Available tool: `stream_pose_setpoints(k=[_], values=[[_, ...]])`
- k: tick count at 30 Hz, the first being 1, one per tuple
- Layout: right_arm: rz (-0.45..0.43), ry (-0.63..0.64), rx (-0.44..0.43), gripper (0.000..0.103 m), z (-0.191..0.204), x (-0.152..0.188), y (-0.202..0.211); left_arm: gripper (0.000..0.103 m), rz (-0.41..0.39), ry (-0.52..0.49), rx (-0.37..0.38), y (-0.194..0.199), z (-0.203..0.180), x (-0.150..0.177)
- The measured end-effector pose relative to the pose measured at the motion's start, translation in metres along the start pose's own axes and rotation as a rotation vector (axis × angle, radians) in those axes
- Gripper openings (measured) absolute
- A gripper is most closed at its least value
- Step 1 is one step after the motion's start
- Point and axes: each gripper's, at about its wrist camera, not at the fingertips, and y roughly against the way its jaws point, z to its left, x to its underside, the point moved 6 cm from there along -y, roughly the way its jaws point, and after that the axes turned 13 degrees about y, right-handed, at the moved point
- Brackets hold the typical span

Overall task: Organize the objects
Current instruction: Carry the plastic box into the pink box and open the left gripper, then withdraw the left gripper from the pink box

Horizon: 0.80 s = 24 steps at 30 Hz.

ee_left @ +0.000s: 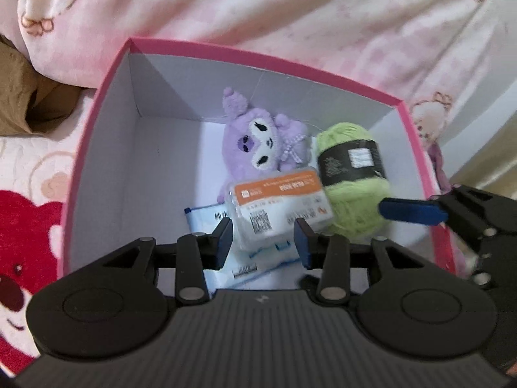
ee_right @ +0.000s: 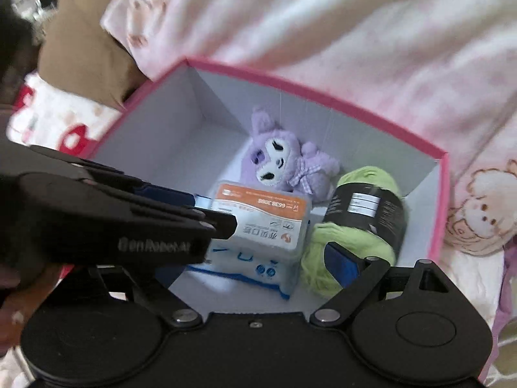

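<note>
One pink box [ee_left: 97, 123], white inside, sits on pink cartoon-print bedding [ee_left: 323, 16]; a brown pillow [ee_left: 19, 90] lies at its far left corner. The box holds four things, one of each. Leftmost, flat on the floor of the box, is a blue-and-white soft packet [ee_left: 206, 216], partly covered. On top of it rests a clear plastic case with an orange label [ee_left: 279, 207], tilted. Behind the case, toward the back wall, lies a purple plush toy [ee_left: 258, 142] with a white face and a checked bow, touching the case's far edge. Rightmost is a skein of green yarn [ee_left: 355, 207] with a black paper band, just beside the case and the plush and close to the right wall.

There are two grippers, both over the open box. The left gripper [ee_left: 263, 239] has its blue-padded jaws standing moderately apart with nothing between them, its tips just above the near end of the case. The right gripper [ee_right: 281, 236] is spread wide and empty; only one of its fingers [ee_right: 342, 263] shows in its own camera, low against the yarn, while the left gripper's body crosses that view at left.
</note>
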Motion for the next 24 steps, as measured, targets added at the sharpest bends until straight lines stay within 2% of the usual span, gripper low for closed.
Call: stream_pose_setpoints(k=[2, 4, 12, 16, 21, 24], values=[[-0.040, 0.005, -0.009, 0.093, 0.002, 0.000, 0.025, 0.043, 0.023, -0.030, 0.007, 0.015, -0.005, 0.003], [-0.074, 0.009, -0.014, 0.093, 0.005, 0.001, 0.048, 0.051, 0.031, -0.063, 0.028, 0.034, -0.012, 0.004], [-0.178, 0.072, 0.035, 0.093, 0.024, 0.013, 0.136, 0.058, 0.005, -0.194, 0.013, 0.114, -0.043, 0.015], [-0.232, 0.124, 0.089, 0.094, 0.037, 0.020, 0.175, 0.072, 0.034, -0.256, 0.033, 0.147, -0.059, 0.034], [-0.262, 0.163, 0.108, 0.094, 0.049, 0.037, 0.217, 0.074, 0.055, -0.320, -0.007, 0.173, -0.071, 0.056], [-0.281, 0.191, 0.118, 0.094, 0.056, 0.052, 0.234, 0.076, 0.054, -0.338, -0.007, 0.184, -0.071, 0.069]])
